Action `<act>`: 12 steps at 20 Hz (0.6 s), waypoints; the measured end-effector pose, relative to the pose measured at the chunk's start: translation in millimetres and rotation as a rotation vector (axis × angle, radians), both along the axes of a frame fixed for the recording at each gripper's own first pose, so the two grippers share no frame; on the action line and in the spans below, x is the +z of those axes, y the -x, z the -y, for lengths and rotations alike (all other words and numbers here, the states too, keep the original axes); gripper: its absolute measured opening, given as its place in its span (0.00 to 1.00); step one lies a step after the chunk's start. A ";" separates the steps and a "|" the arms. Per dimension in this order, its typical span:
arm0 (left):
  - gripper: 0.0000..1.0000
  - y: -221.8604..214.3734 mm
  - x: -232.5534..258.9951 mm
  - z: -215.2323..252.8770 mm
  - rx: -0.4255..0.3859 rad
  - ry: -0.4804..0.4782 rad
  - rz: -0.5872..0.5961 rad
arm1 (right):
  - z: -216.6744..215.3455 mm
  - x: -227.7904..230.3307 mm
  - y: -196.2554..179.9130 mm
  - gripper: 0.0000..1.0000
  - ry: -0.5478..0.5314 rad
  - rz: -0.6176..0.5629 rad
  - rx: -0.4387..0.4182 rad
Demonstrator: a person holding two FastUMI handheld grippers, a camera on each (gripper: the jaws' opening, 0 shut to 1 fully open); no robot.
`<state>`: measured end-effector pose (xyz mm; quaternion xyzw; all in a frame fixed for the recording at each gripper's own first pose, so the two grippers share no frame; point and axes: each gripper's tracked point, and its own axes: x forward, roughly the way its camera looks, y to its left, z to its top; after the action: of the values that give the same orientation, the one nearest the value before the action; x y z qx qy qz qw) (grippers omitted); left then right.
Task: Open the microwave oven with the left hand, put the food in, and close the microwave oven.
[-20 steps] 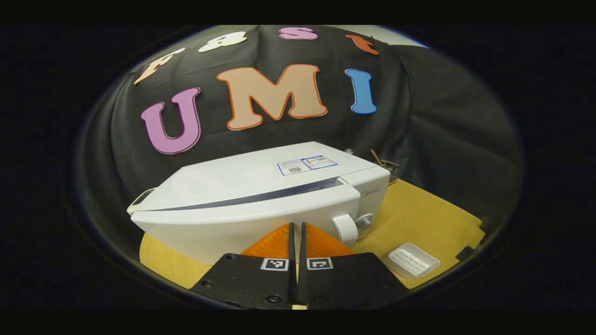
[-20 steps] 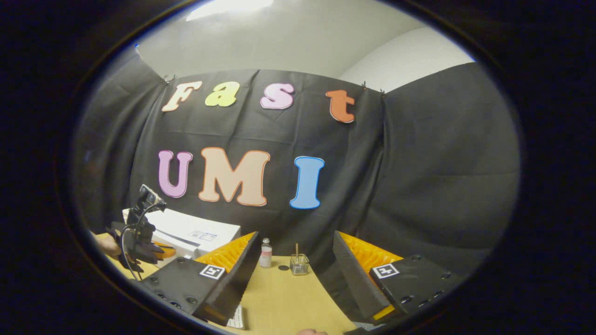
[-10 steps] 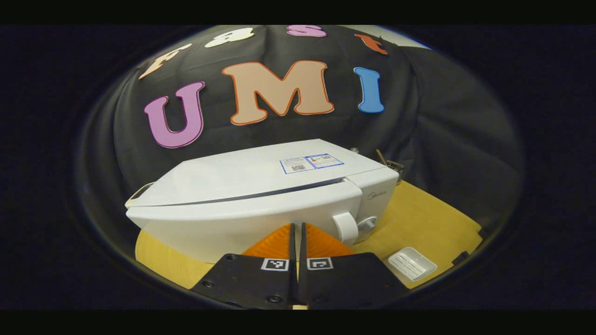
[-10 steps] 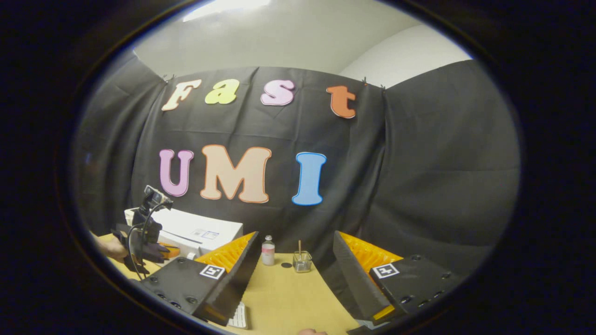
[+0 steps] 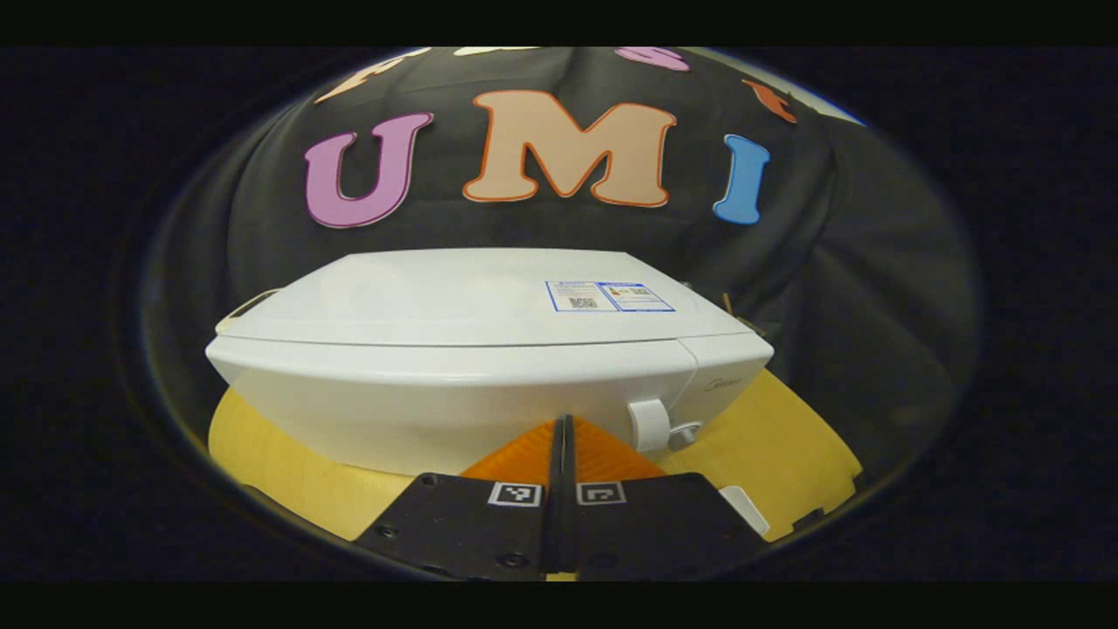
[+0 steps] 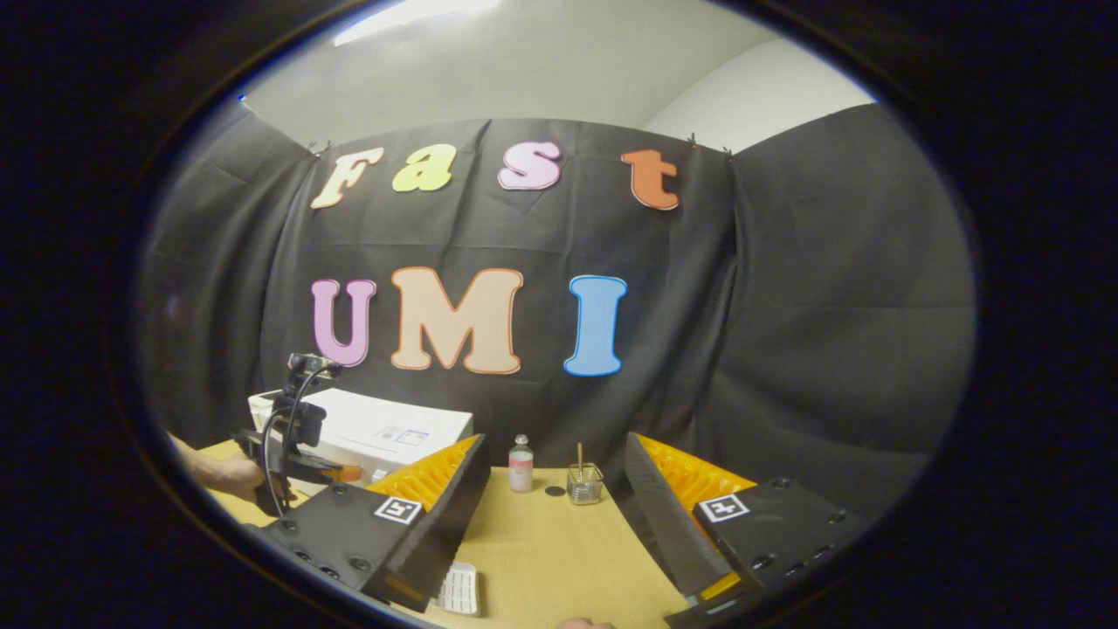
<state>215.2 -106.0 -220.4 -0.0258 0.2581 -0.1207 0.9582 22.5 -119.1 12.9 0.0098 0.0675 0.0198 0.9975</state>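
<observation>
The white microwave oven [image 5: 489, 349] stands on the wooden table [image 5: 786, 437] right in front of me. Its door meets the body along a thin seam with no dark gap. My left gripper [image 5: 563, 424] is shut with nothing held, its tips against the lower front of the door, just left of the white handle [image 5: 649, 425]. In the right gripper view the microwave [image 6: 384, 428] sits at the far left, with the left gripper [image 6: 348, 473] and the hand holding it in front of it. My right gripper [image 6: 555, 441] hangs open over the table, nothing between its fingers.
A small bottle [image 6: 521, 464] and a glass jar with a stick [image 6: 583, 482] stand at the back of the table [image 6: 541, 550]. A white ridged tray [image 6: 460, 590] lies near my right gripper; the tray [image 5: 744, 508] also peeks out right of the left fingers.
The dark gap along the microwave door has shrunk to a thin seam as my shut left gripper pushed the door in. The right gripper has stayed open and shifted only slightly.
</observation>
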 end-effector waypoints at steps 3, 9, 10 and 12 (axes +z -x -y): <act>0.01 0.6 -2.2 -0.4 -0.015 -0.024 0.001 | 3.2 -2.7 3.5 0.96 0.001 -0.011 -0.008; 0.01 6.5 -1.9 -1.6 -0.032 -0.072 -0.012 | 5.4 -2.4 5.8 0.97 -0.029 -0.023 -0.022; 0.01 11.4 3.8 -0.5 -0.060 -0.089 0.009 | 5.1 -2.7 5.7 0.96 -0.029 -0.025 -0.024; 0.01 27.9 21.7 0.9 -0.121 -0.108 0.085 | 5.4 -4.9 5.4 0.96 -0.034 -0.030 -0.032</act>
<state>187.4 -107.0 -198.7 0.0469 0.2242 -0.1653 0.9593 17.2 -124.6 8.1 0.0284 0.0819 0.0049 0.9962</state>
